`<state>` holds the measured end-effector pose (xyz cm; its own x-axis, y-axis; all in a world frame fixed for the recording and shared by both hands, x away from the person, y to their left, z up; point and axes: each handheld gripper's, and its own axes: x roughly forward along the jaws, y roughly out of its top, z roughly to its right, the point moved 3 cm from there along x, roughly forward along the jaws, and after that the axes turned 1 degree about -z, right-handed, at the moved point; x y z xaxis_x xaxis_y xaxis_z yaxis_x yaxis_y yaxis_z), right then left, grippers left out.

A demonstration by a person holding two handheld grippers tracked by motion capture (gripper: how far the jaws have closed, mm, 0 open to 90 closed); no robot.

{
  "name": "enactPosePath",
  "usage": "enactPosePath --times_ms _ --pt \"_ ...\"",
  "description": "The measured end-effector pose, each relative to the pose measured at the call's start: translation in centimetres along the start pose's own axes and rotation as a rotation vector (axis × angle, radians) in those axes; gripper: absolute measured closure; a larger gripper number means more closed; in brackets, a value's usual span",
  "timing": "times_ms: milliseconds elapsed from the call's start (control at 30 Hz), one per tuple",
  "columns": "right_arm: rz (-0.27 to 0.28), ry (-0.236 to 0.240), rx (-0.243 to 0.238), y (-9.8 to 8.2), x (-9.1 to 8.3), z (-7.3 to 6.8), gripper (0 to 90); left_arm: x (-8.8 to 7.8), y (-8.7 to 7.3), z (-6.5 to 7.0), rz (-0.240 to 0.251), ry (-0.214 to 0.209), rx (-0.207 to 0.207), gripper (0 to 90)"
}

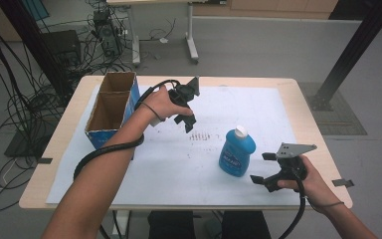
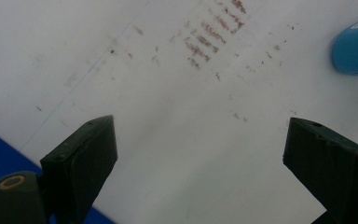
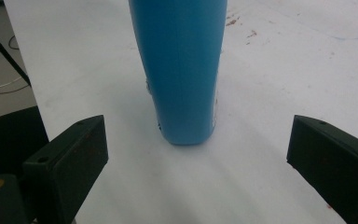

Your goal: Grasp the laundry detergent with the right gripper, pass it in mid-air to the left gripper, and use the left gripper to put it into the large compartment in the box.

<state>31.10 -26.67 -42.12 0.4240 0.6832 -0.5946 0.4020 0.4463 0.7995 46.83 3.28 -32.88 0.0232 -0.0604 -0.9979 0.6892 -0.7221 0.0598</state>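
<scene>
bottle point(image 1: 237, 152): glossy blue plastic | box point(image 1: 112, 107): brown cardboard | table point(image 1: 308, 117): pale wood, white paper sheet point(image 1: 179, 164)

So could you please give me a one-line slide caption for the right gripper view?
Open right gripper faces an upright blue bottle on white paper, jaws apart, not touching it.

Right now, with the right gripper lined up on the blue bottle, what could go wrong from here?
The blue bottle stands upright, tall and narrow-based; the right gripper is open, aimed low at it, jaws apart with the bottle ahead of them. If one jaw lands first, it may well tip the bottle. The curved, smooth body could also slip from the pads. The left gripper hangs open over the white sheet beside the cardboard box; a hasty swing might knock the box.
</scene>
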Motion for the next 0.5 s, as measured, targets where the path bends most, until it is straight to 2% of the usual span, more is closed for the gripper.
enactPosePath --times_ms 100,500 --pt "0.000 -0.010 -0.018 0.1 0.2 -0.1 4.8 0.1 0.0 0.1 -0.001 0.000 0.003 10.2" --pt "0.020 -0.028 -0.027 0.5 1.3 -0.1 4.7 0.6 0.1 0.1 -0.006 -0.007 0.008 10.2"
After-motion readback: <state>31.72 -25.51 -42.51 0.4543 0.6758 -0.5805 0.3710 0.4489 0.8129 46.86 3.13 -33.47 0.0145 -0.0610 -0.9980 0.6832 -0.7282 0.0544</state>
